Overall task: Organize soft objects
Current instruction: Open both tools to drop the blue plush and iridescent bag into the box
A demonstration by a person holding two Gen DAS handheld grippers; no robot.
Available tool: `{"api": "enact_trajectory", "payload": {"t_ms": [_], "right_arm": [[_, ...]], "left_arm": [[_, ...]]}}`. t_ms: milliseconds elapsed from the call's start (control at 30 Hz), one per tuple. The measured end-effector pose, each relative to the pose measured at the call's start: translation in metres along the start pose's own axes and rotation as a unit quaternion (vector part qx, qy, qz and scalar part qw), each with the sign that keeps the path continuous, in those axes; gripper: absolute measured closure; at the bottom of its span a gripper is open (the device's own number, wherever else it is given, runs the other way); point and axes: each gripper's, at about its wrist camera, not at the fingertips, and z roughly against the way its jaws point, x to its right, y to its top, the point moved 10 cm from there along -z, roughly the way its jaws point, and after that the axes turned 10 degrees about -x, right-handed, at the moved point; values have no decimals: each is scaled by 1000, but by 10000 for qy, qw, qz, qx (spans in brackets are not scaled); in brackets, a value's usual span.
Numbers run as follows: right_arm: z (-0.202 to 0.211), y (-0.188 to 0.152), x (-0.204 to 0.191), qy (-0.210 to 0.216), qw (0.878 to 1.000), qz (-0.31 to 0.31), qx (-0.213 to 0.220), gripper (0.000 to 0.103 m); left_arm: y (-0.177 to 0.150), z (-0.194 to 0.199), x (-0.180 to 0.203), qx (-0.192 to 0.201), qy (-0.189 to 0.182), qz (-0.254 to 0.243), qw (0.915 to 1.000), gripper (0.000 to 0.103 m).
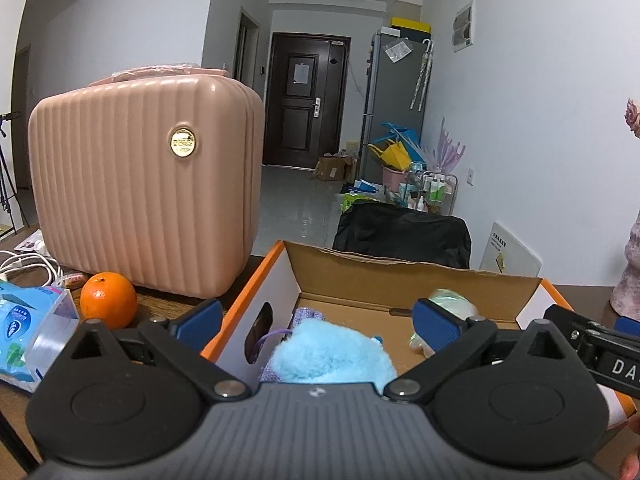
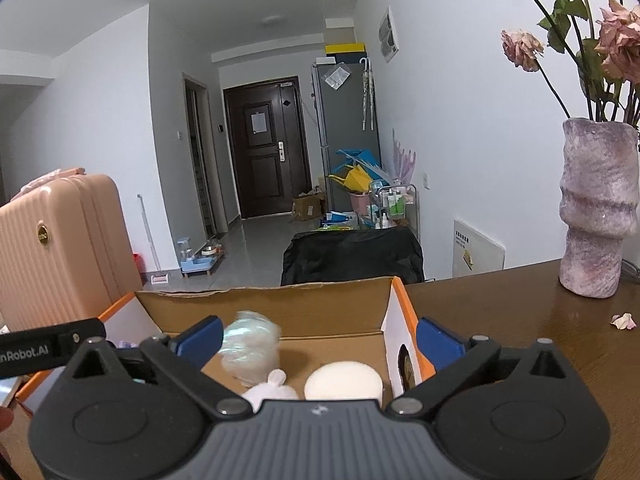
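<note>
An open cardboard box with orange sides (image 1: 256, 276) (image 2: 404, 312) sits on the wooden table. In the left wrist view it holds a fluffy light blue plush (image 1: 332, 354) on a purple cloth (image 1: 308, 316) and a pale green wrapped bundle (image 1: 452, 300). In the right wrist view the same bundle (image 2: 250, 344), a round cream sponge (image 2: 344, 384) and a small pink plush (image 2: 272, 388) lie inside. My left gripper (image 1: 318, 322) is open and empty above the box's left half. My right gripper (image 2: 320, 338) is open and empty above its right end.
A pink ribbed suitcase (image 1: 144, 184) stands left of the box, with an orange (image 1: 108, 300) and a blue wipes pack (image 1: 28, 332) in front. A purple vase of dried roses (image 2: 596, 208) stands at the right. A black chair back (image 1: 402, 240) rises behind the table.
</note>
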Motion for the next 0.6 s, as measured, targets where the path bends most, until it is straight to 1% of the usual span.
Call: {"api": "enact_trajectory", "payload": {"t_ms": [100,267,367,600], "right_arm": [[3,2,0,116,9999,-82,-6,0],[8,4,-1,123,9999,-80,14,0],[12,3,-2,187,9998,-81,-40,0],[26,2,-4,200,9998,9,27,0]], "left_arm": [[2,2,-2,2,15,58,10000,0],[5,10,-6,25,-5,162,9999,0],[4,15,-7,81,20,131,9999,0],[-2,26,-15,107,119,77,9998,0]]}}
